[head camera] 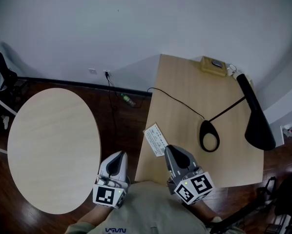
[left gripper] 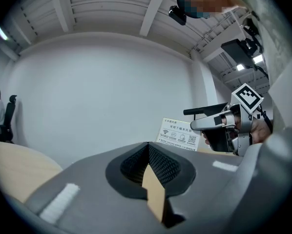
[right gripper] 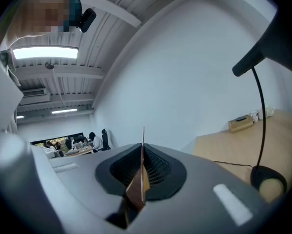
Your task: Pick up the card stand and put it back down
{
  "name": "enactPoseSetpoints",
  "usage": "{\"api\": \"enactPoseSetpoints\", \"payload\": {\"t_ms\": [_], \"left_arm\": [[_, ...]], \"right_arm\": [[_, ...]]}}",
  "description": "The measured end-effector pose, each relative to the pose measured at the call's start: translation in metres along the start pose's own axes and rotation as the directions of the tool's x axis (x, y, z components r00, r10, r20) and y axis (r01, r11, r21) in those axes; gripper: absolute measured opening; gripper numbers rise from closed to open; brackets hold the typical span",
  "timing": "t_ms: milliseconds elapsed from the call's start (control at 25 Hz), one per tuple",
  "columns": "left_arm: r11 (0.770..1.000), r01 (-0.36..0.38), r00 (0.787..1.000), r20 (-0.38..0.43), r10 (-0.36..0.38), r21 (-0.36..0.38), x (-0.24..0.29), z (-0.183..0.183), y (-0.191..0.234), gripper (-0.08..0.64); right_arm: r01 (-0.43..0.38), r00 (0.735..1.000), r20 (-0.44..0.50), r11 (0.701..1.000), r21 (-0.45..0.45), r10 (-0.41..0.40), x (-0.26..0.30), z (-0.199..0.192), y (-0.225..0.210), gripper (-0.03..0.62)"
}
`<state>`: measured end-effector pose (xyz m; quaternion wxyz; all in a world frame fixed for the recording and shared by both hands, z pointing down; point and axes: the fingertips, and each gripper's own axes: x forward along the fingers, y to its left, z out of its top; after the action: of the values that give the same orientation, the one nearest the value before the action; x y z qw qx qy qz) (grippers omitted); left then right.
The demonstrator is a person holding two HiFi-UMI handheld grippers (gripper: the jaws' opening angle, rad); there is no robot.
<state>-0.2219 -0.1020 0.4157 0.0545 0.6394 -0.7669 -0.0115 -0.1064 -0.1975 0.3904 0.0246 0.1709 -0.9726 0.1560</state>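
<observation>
This is an office. A desk (head camera: 185,87) carries a black lamp (head camera: 257,121) beside a round table (head camera: 53,145). Beyond, people (right gripper: 93,141) sit at workstations under strip lights (right gripper: 64,111).

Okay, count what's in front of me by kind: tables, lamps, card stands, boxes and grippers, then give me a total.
tables: 2 (round table, rectangular table)
lamp: 1
card stand: 1
box: 1
grippers: 2 (left gripper, right gripper)
total: 7
</observation>
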Motion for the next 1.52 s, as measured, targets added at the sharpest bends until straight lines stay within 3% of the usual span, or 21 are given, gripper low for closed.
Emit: {"api": "enactPoseSetpoints", "payload": {"t_ms": [240,560,1000,1160,1280,1520], "left_arm": [[0.998,0.049,0.999,-0.026,-0.048,0.025,-0.006,-0.008,-0.008,0.0],[0.999,0.039,0.999,-0.026,-0.039,0.005,-0.009,-0.012,-0.009,0.0],[0.995,-0.063,0.998,-0.008,0.062,-0.083,-0.018,-0.026,0.023,0.003],[0.988,-0.123,0.992,-0.023,0.121,-0.089,-0.036,-0.032,0.051,0.003],[0.971,-0.216,0.976,-0.037,0.214,-0.102,-0.057,-0.035,0.083,0.003],[0.935,-0.332,0.943,-0.024,0.332,-0.128,-0.104,-0.047,0.142,0.003]], "right_arm": [[-0.024,1.0,-0.012,1.0,-0.011,0.024,0.004,-0.003,0.013,0.014],[-0.02,1.0,-0.009,1.0,-0.014,0.019,0.001,-0.004,0.01,0.014],[-0.049,0.998,-0.045,0.998,-0.045,0.047,0.017,-0.009,0.019,0.014],[-0.111,0.992,-0.062,0.991,-0.072,0.106,0.045,-0.011,0.041,0.014],[-0.181,0.981,-0.084,0.98,-0.087,0.174,0.072,-0.017,0.068,0.014],[-0.377,0.921,-0.154,0.918,-0.121,0.358,0.135,-0.053,0.146,0.014]]}}
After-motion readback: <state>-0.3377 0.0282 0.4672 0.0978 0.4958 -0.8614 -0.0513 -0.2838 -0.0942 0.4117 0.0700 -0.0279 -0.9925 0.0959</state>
